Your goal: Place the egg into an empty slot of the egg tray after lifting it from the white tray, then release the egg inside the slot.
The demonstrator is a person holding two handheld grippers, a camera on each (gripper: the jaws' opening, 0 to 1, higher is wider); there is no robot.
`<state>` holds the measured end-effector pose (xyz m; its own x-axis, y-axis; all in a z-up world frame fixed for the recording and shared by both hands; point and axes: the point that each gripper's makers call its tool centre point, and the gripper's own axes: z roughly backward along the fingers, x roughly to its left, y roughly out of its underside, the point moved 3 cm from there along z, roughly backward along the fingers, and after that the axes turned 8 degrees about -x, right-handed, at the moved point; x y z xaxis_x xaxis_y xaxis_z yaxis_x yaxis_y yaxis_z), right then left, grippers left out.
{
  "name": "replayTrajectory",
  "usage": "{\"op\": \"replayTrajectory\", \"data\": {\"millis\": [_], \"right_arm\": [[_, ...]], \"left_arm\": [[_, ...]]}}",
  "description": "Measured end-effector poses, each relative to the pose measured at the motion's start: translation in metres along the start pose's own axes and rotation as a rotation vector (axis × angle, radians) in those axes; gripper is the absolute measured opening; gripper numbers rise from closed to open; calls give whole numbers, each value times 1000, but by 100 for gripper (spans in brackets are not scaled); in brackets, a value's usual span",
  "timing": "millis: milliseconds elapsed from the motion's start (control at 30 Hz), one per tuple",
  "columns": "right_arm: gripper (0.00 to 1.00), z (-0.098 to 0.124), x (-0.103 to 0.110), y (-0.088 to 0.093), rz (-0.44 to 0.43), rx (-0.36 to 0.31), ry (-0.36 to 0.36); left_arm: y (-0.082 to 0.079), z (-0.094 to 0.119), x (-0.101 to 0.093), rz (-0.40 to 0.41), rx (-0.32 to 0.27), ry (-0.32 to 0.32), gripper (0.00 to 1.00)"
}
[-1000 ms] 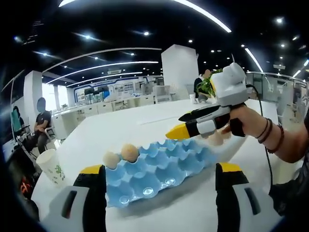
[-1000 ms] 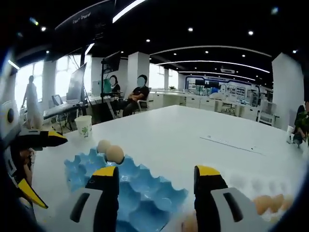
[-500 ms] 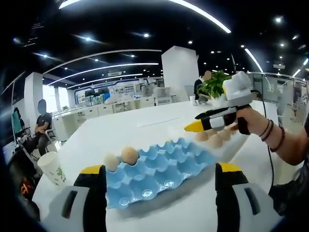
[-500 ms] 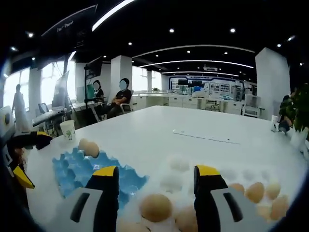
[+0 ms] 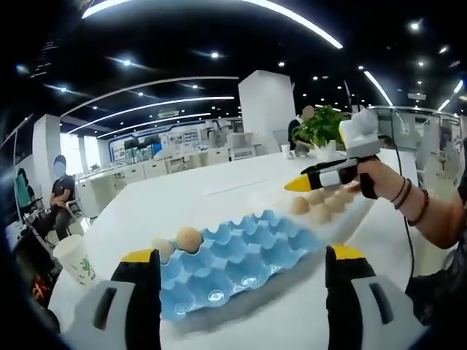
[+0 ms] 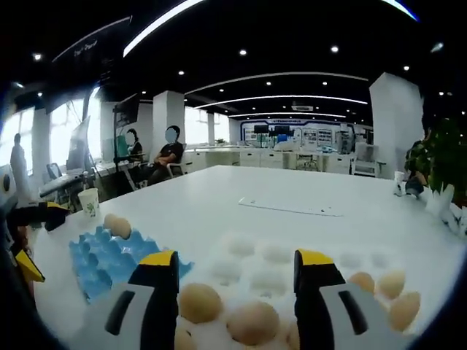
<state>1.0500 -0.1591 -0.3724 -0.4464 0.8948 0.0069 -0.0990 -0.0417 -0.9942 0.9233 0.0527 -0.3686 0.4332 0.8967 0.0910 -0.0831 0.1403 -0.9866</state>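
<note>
Eggs [image 6: 252, 323] sit in the white tray [image 6: 271, 264], right under the right gripper [image 6: 233, 286], whose jaws are spread and empty. Blue egg tray [image 5: 233, 259] lies beside it, two eggs [image 5: 188, 238] at one end. Left gripper [image 5: 241, 292] hangs released too.

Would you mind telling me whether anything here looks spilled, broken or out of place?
Nothing stands out. The blue egg tray lies flat with two eggs seated at one end, the white tray holds whole eggs, and the paper cup stands upright.
</note>
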Motion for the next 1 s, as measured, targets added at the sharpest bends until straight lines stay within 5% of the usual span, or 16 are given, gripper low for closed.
{"op": "replayTrajectory", "data": {"millis": [533, 1000], "right_arm": [[67, -1, -8, 3, -19, 11, 8], [67, 3, -19, 16, -18, 38, 42]], "left_arm": [[-15, -1, 11, -7, -60, -16, 95], [-9, -6, 11, -17, -34, -4, 95]]}}
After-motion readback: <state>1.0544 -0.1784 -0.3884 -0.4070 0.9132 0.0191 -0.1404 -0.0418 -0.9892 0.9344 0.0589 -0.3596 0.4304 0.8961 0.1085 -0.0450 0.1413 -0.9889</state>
